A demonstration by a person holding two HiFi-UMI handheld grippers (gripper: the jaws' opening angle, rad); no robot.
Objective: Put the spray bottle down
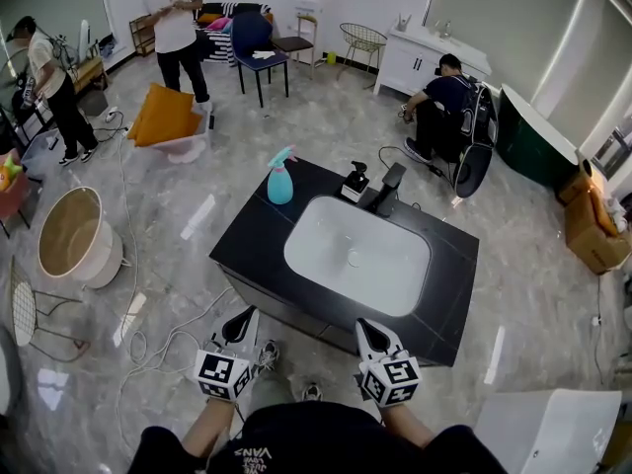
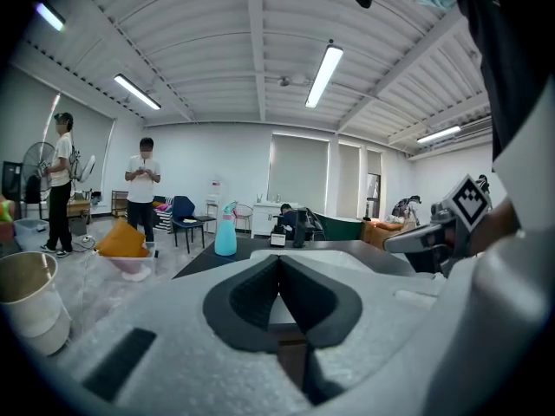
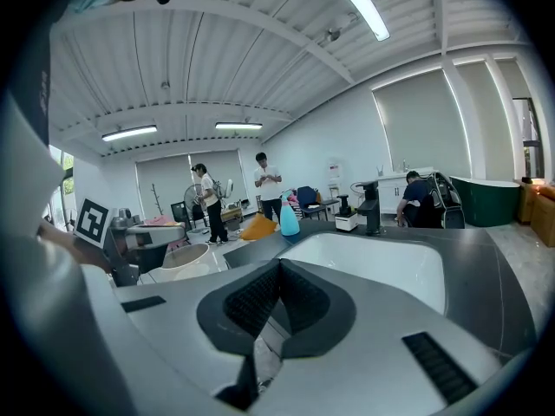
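Observation:
The blue spray bottle (image 1: 280, 179) with a pink trigger stands upright on the far left corner of the black countertop (image 1: 255, 233), beside the white sink basin (image 1: 410, 275). Nothing holds it. My left gripper (image 1: 240, 317) hangs shut and empty off the counter's near edge, well short of the bottle. My right gripper (image 1: 368, 327) is at the near edge too, shut with nothing in it. The bottle (image 2: 225, 232) shows far ahead of the closed left gripper (image 2: 279, 263) in the left gripper view. In the right gripper view the bottle (image 3: 289, 217) stands beyond the closed right gripper (image 3: 278, 269).
A black faucet (image 1: 387, 188) and a small black-and-white dispenser (image 1: 355, 182) stand behind the basin. A round tub (image 1: 74, 235) and cables (image 1: 148, 339) lie on the floor at left. Several people (image 1: 176, 30) stand or crouch farther back, near a blue chair (image 1: 259, 52).

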